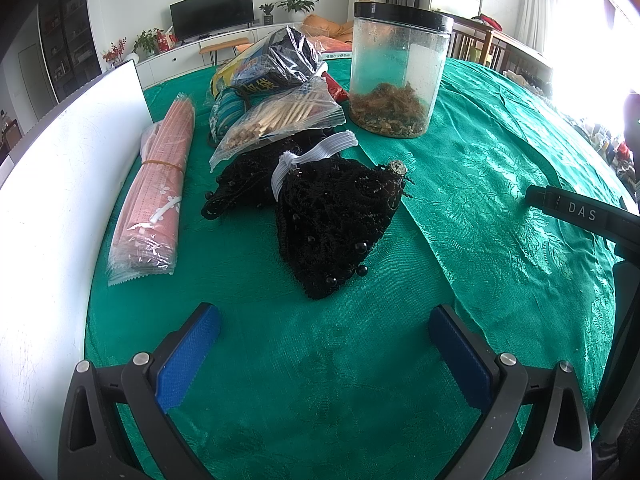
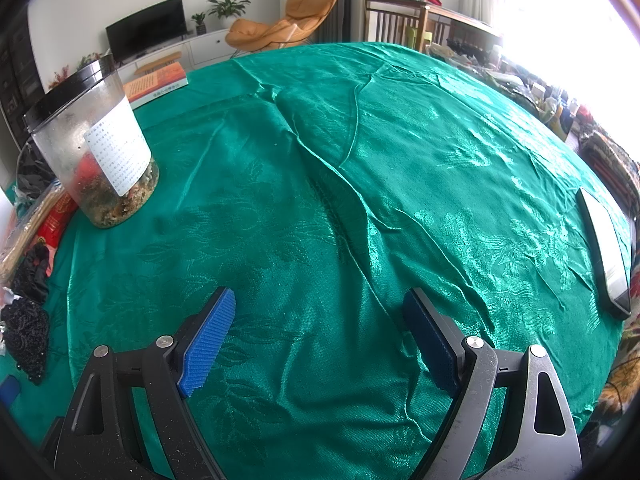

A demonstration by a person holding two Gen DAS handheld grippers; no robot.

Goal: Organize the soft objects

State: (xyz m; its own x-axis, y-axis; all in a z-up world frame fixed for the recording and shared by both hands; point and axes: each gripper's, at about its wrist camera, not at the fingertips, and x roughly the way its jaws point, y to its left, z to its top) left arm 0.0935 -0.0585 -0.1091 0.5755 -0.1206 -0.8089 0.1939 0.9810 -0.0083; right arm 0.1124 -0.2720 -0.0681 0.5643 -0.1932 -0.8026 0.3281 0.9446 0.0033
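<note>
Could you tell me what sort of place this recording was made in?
Most likely a home living room: a television on a low white cabinet, an orange lounge chair, and potted plants behind the green-clothed table.

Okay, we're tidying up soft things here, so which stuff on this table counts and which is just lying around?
For the job:
black beaded lace pouch
second black lace piece
pink packet bundle

Lying about:
plastic jar
bag of wooden sticks
phone
book

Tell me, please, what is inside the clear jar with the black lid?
The jar holds a low layer of brownish dried bits at the bottom; what they are is unclear, and its label hides part.
</note>
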